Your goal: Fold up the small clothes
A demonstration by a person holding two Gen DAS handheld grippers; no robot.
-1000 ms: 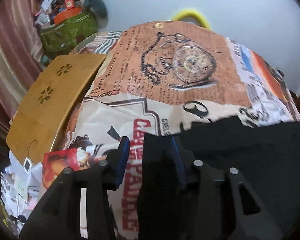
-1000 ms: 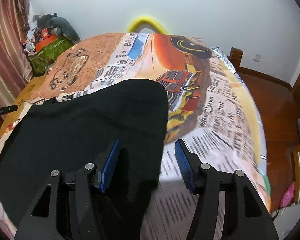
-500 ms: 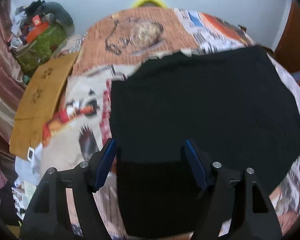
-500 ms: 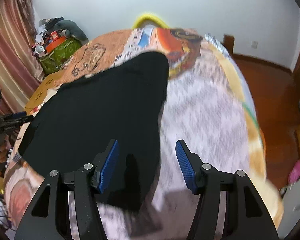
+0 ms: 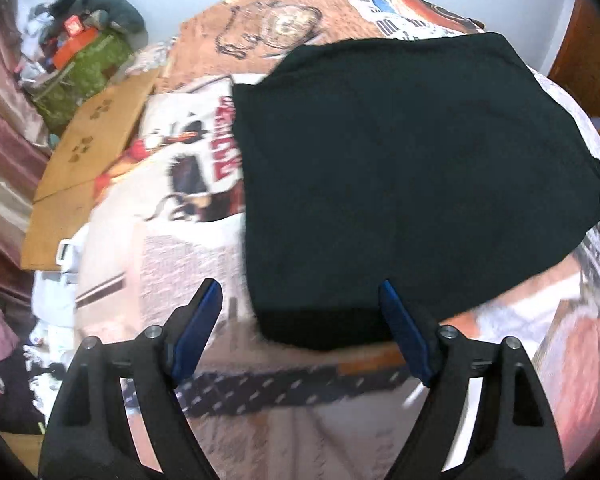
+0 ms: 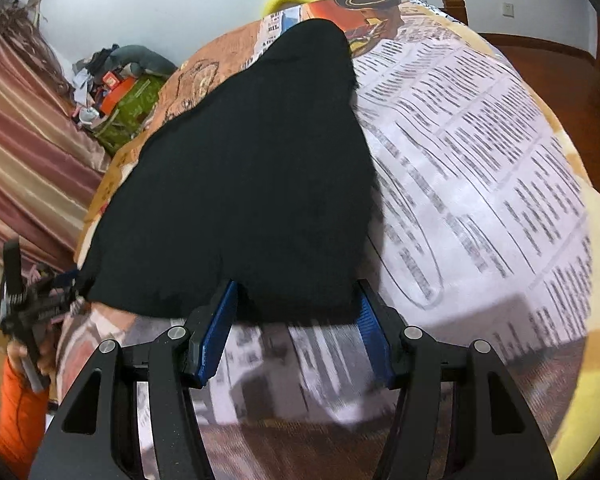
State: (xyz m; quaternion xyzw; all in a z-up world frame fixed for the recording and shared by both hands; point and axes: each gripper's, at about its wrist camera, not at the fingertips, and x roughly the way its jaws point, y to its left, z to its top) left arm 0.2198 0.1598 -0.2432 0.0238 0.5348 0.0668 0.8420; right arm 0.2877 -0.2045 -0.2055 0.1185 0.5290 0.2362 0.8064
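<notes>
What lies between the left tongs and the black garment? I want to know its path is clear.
Nothing but printed bedspread. In the left wrist view, the left tongs stand open just short of the black garment's near edge.

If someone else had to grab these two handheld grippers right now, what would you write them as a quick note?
Left gripper: open, empty, above the near edge of the black garment.
Right gripper: open, empty, at the garment's near right part.
Garment: lies spread fairly flat on the printed bedspread, touched by neither gripper.
Done: the cloth is laid out; how many folds it already has, I cannot tell.
Left: probably grip the near edge with both grippers, fold it over, then tidy the result.
</notes>
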